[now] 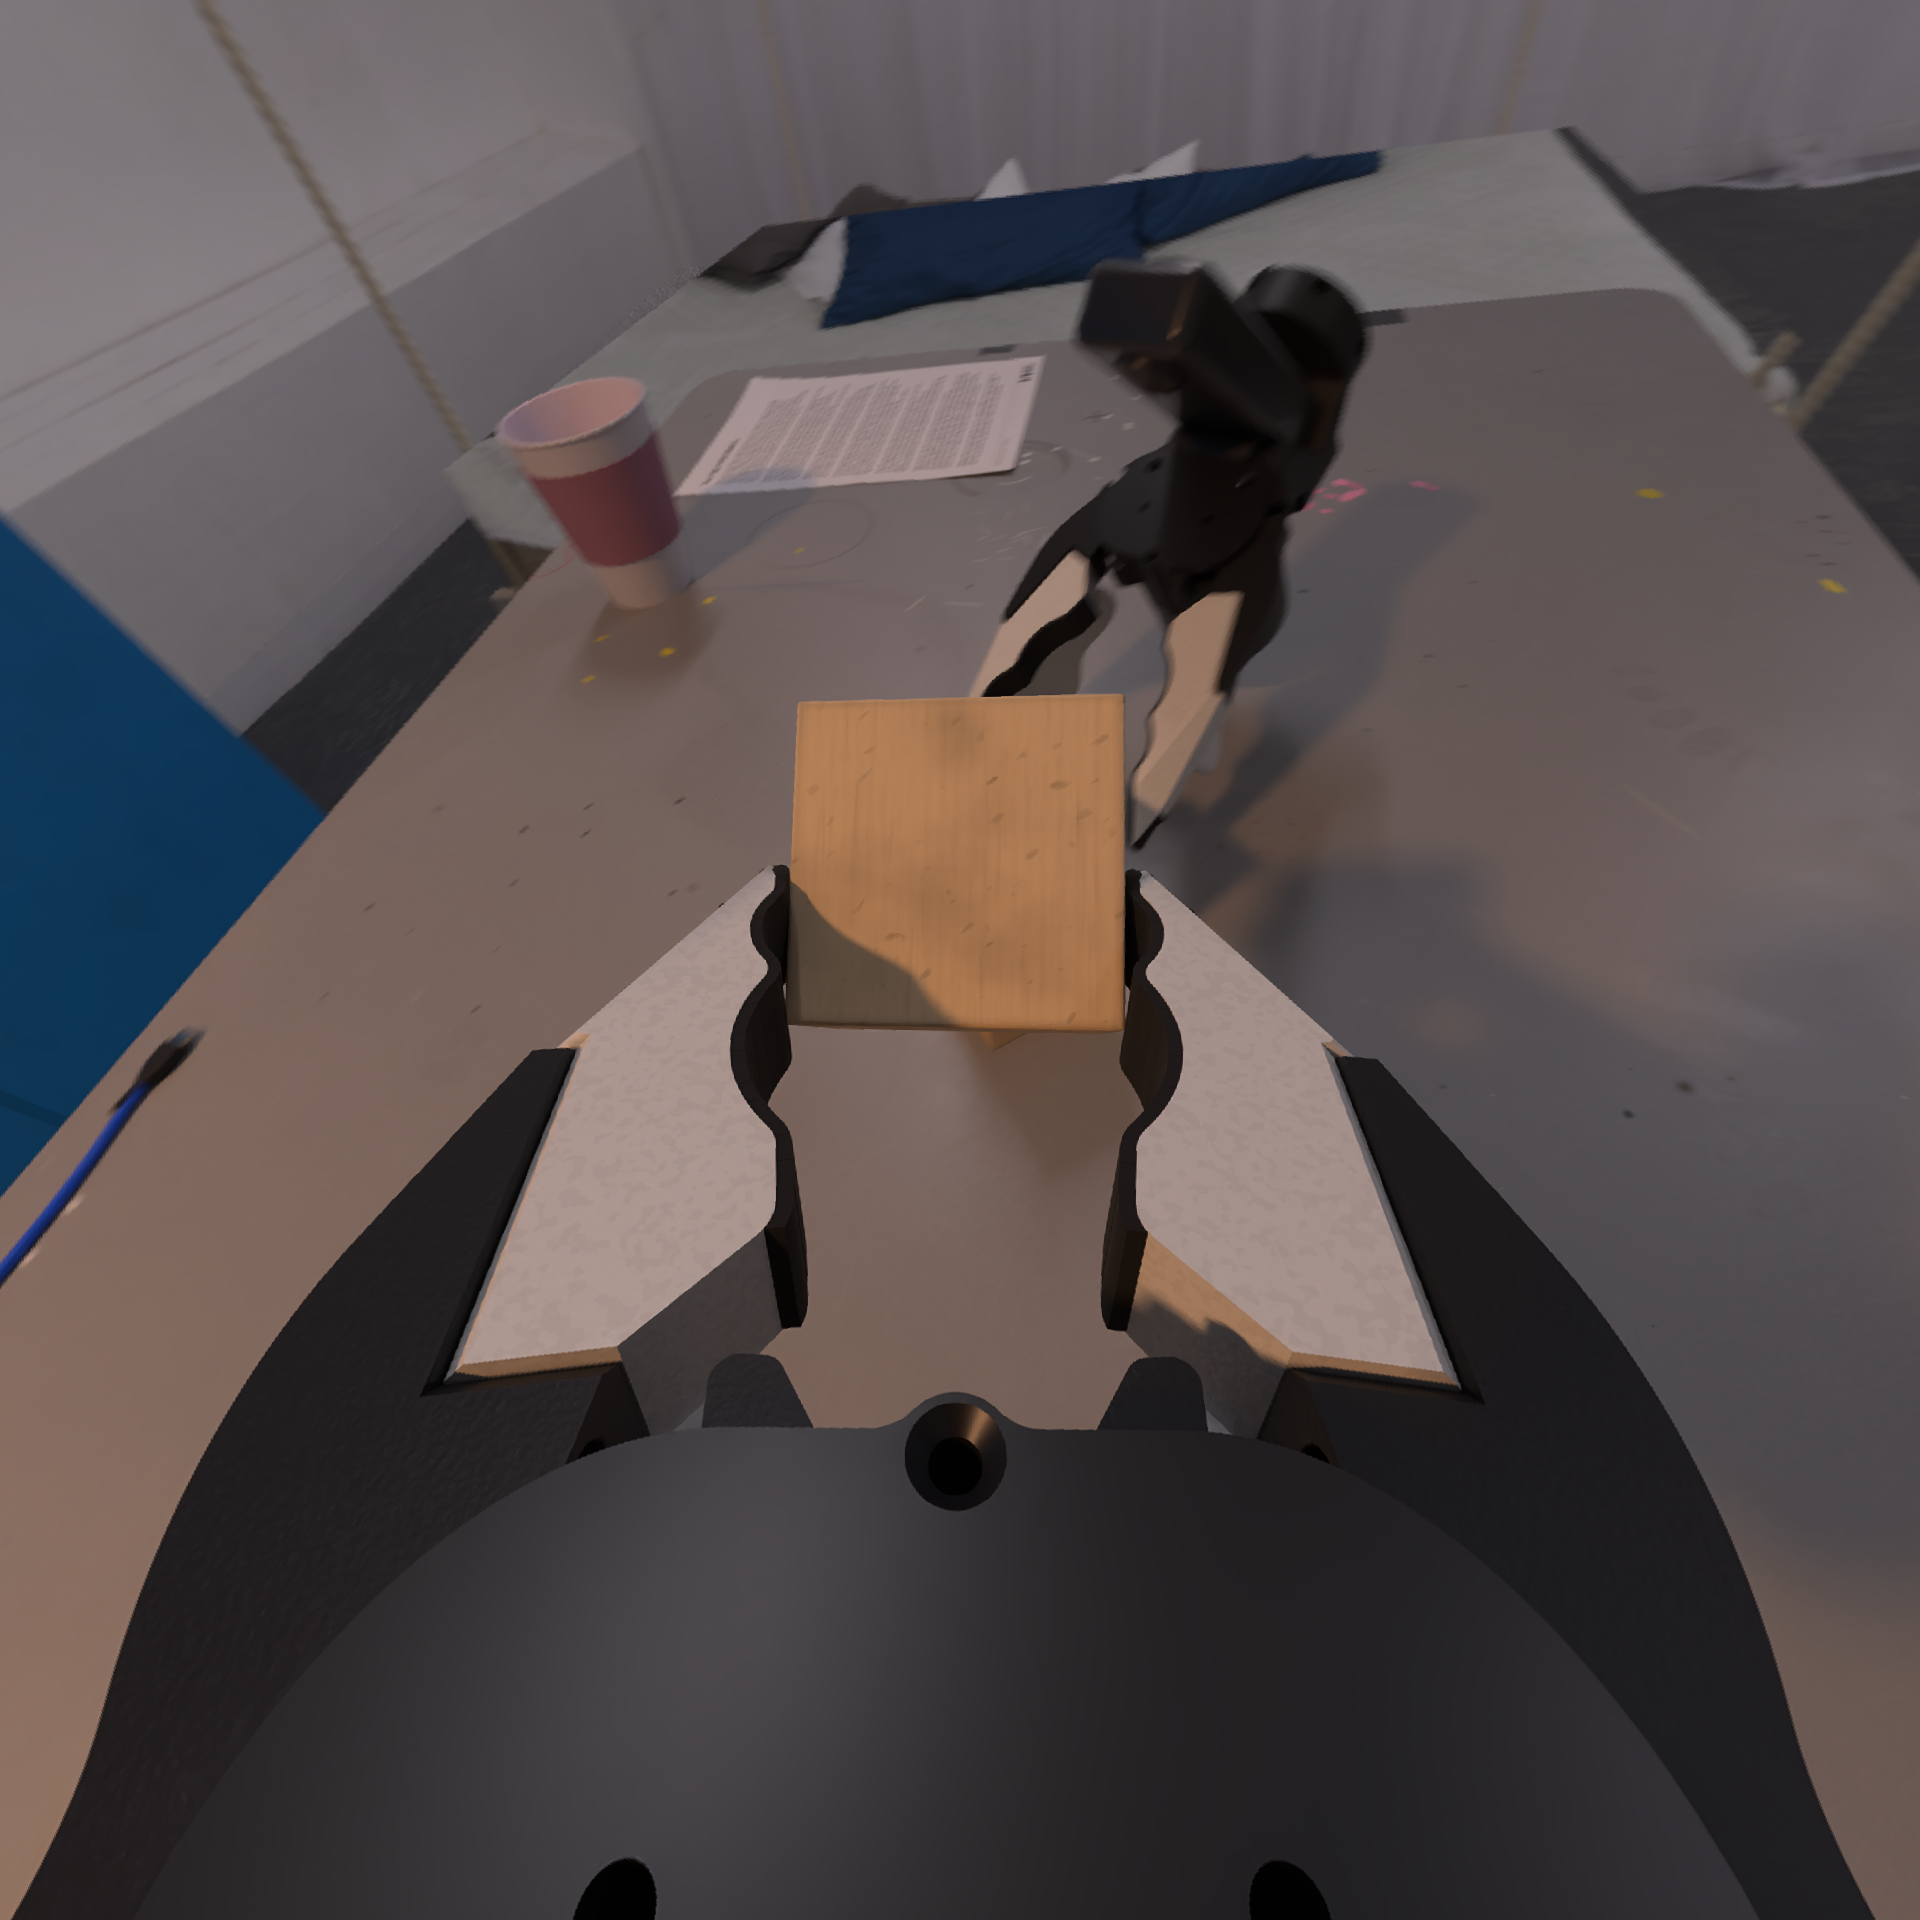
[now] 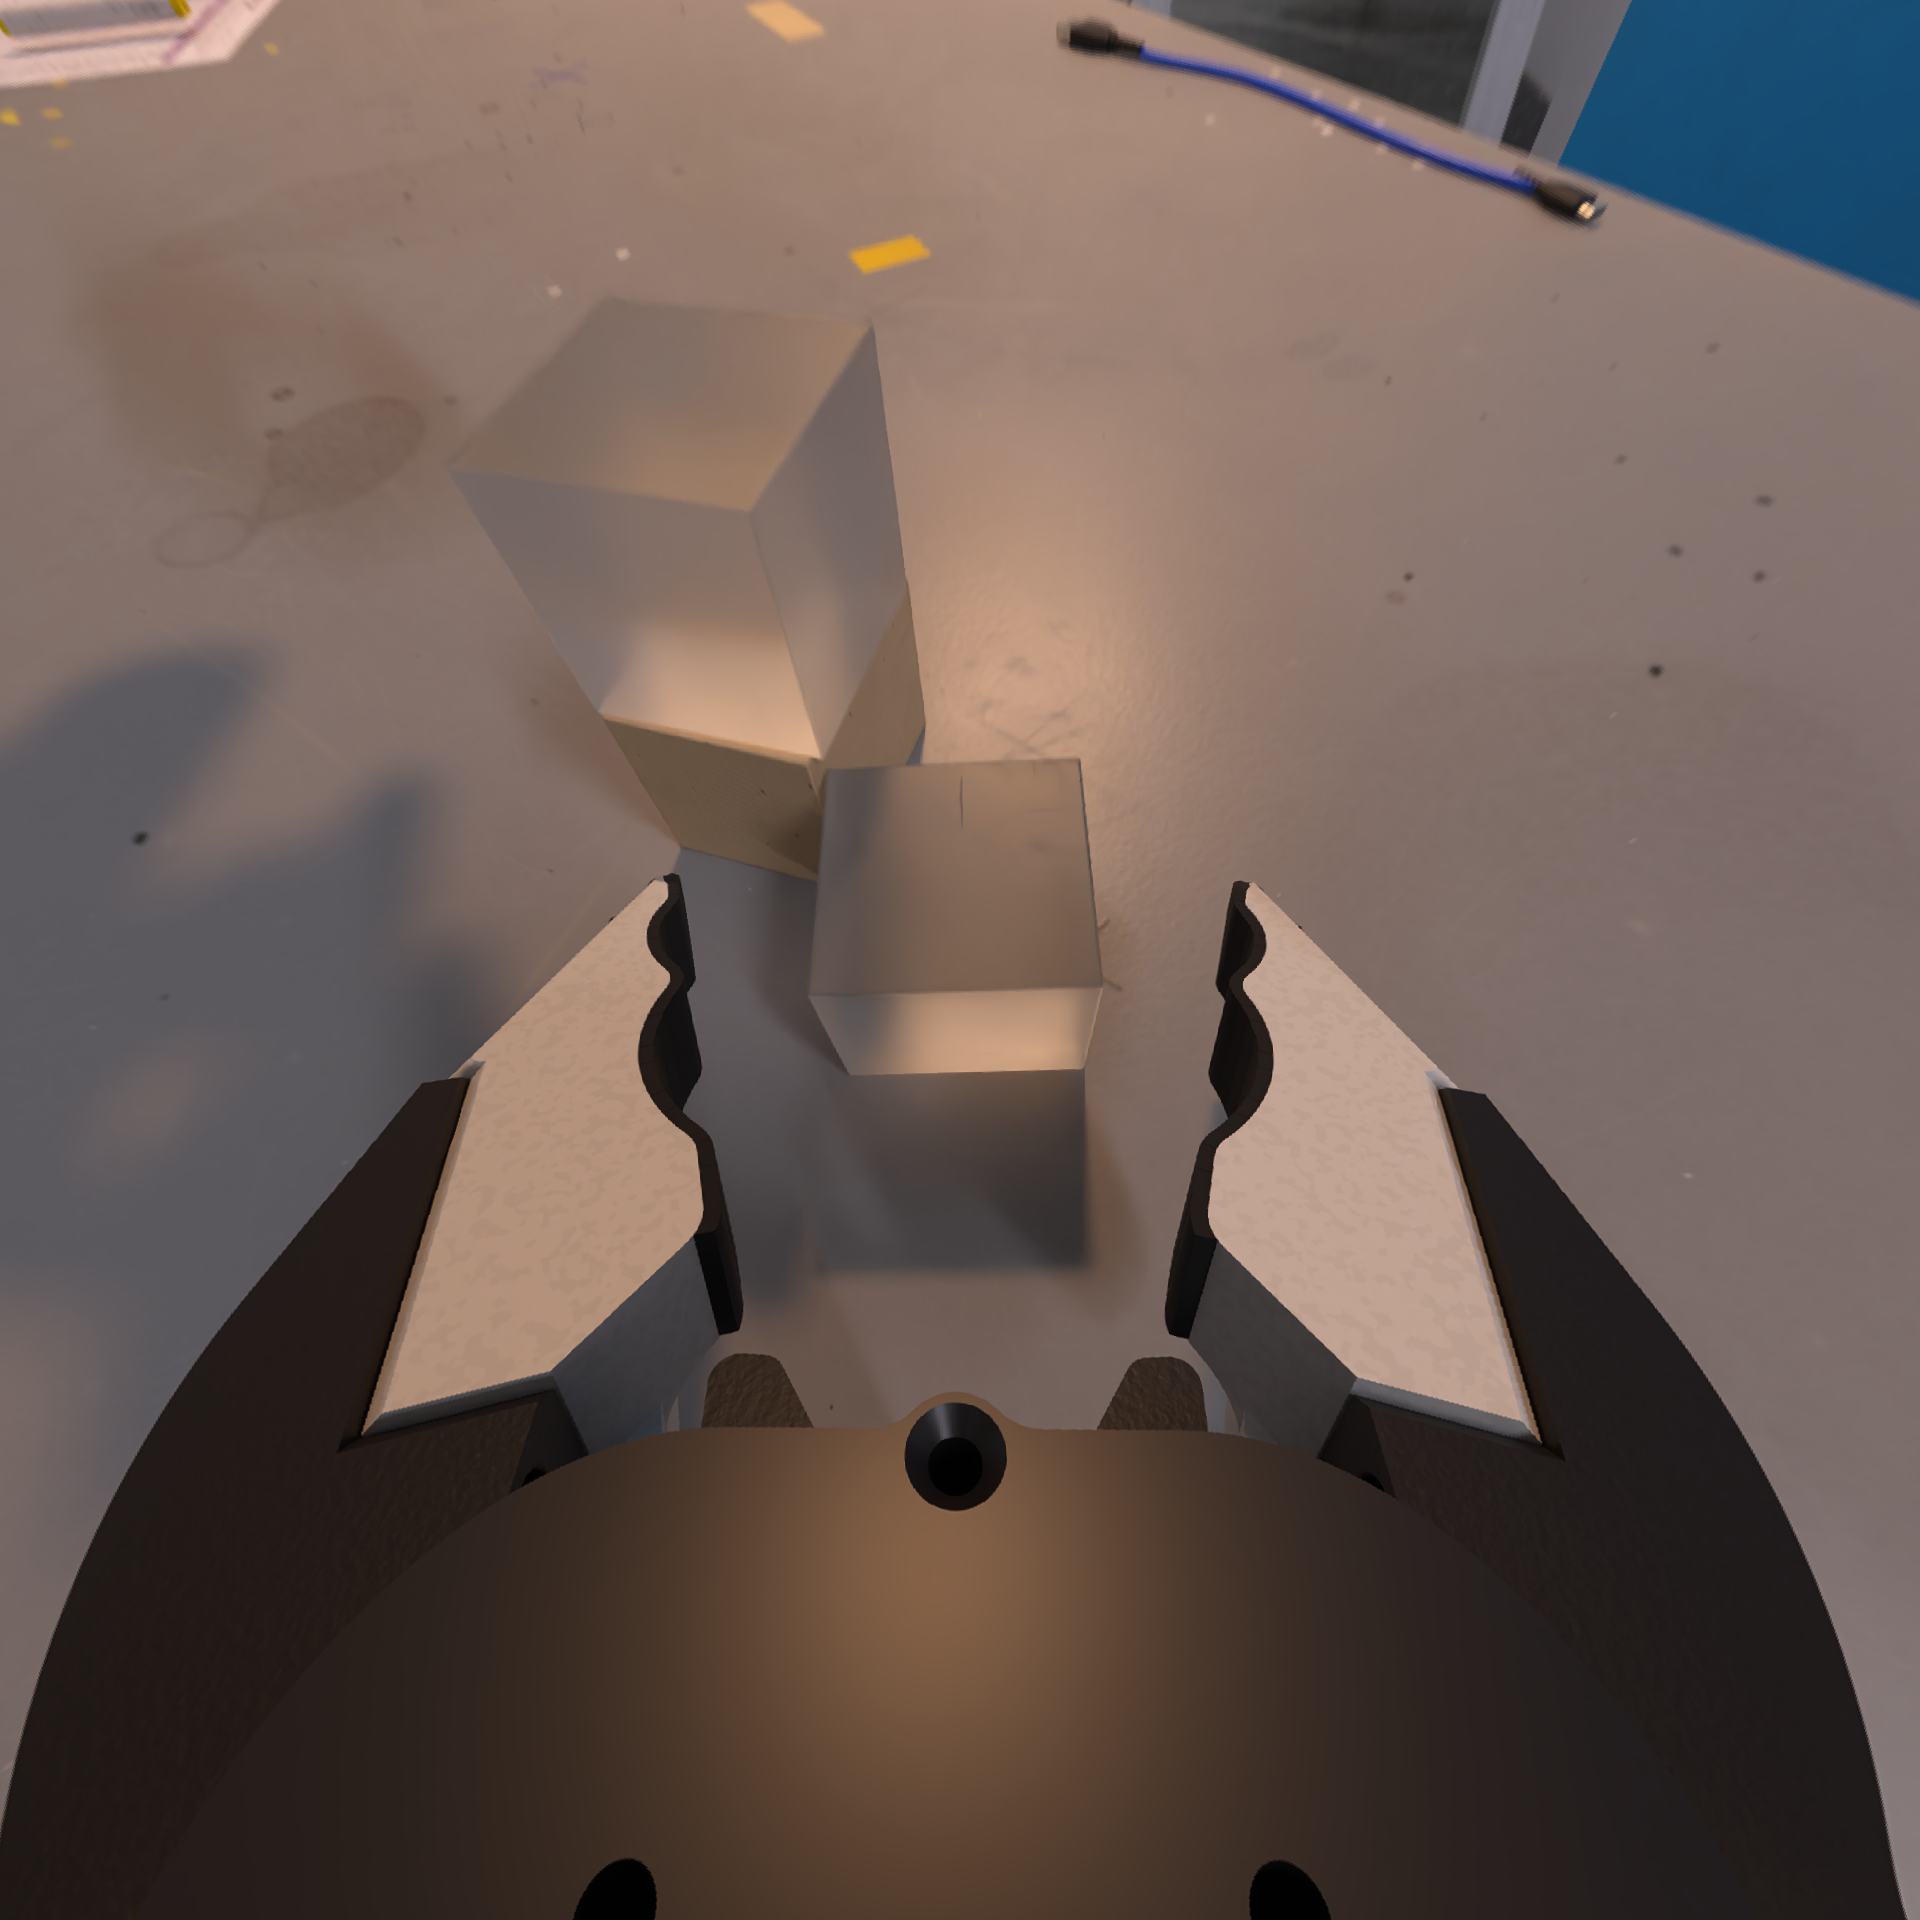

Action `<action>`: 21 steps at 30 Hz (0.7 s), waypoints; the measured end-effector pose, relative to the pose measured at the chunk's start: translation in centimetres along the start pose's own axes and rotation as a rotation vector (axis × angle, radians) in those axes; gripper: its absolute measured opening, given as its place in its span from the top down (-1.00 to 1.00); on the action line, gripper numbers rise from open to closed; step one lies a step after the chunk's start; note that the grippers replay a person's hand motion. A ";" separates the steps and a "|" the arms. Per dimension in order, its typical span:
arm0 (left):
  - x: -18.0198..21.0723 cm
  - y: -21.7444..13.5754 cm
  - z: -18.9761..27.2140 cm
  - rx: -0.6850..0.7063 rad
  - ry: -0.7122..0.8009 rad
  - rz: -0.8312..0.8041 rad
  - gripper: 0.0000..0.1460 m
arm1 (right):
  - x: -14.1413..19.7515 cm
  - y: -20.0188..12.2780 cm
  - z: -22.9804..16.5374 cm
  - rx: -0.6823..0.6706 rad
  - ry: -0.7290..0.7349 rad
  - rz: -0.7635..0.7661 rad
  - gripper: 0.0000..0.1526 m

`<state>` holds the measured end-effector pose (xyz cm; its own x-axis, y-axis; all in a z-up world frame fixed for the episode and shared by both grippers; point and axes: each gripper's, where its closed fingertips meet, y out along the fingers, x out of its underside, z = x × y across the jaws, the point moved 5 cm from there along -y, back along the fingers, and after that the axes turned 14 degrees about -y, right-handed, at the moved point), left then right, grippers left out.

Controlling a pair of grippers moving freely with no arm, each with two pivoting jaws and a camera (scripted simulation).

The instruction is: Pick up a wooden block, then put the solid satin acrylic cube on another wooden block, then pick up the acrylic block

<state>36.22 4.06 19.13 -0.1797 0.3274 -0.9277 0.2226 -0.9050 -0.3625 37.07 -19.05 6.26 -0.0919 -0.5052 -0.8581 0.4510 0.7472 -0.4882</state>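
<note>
My left gripper [image 1: 956, 875] is shut on a wooden block [image 1: 956, 831] and holds it above the grey table [image 1: 1507, 935]. My right gripper [image 2: 956, 888] is open and empty, its jaws wide on either side of a small frosted acrylic block [image 2: 951, 914] that stands on the table. Just beyond it, a larger satin acrylic cube [image 2: 686, 499] rests on another wooden block [image 2: 748, 800]. The right gripper's fingers [image 1: 1190, 686] show farther off in the left wrist view, pointing down behind the held block.
A pink paper cup [image 1: 603, 488] and a printed sheet [image 1: 883, 421] lie at the far left of the table. A blue cable [image 2: 1340, 114] lies by the table edge, next to a blue panel [image 2: 1766, 125]. Yellow tape [image 2: 888, 252] marks the tabletop.
</note>
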 end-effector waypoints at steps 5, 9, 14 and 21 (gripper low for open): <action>0.3 2.7 1.2 0.067 0.110 -0.060 0.13 | 0.5 1.2 -0.3 -0.061 0.012 -0.032 0.21; -0.3 5.5 0.5 0.139 0.297 -0.170 0.13 | 0.4 0.8 -0.4 -0.063 0.011 -0.021 0.21; -0.6 8.0 0.1 0.293 0.404 -0.295 0.13 | 0.7 0.0 0.3 -0.029 0.050 0.003 0.21; -0.2 10.0 -0.6 0.400 0.416 -0.430 0.13 | 0.7 -1.2 1.8 0.042 0.104 0.062 0.21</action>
<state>39.07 -4.91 15.58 0.2251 0.6811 -0.6967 -0.1686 -0.6770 -0.7164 38.05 -21.06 6.57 -0.1532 -0.4096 -0.8993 0.4957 0.7554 -0.4285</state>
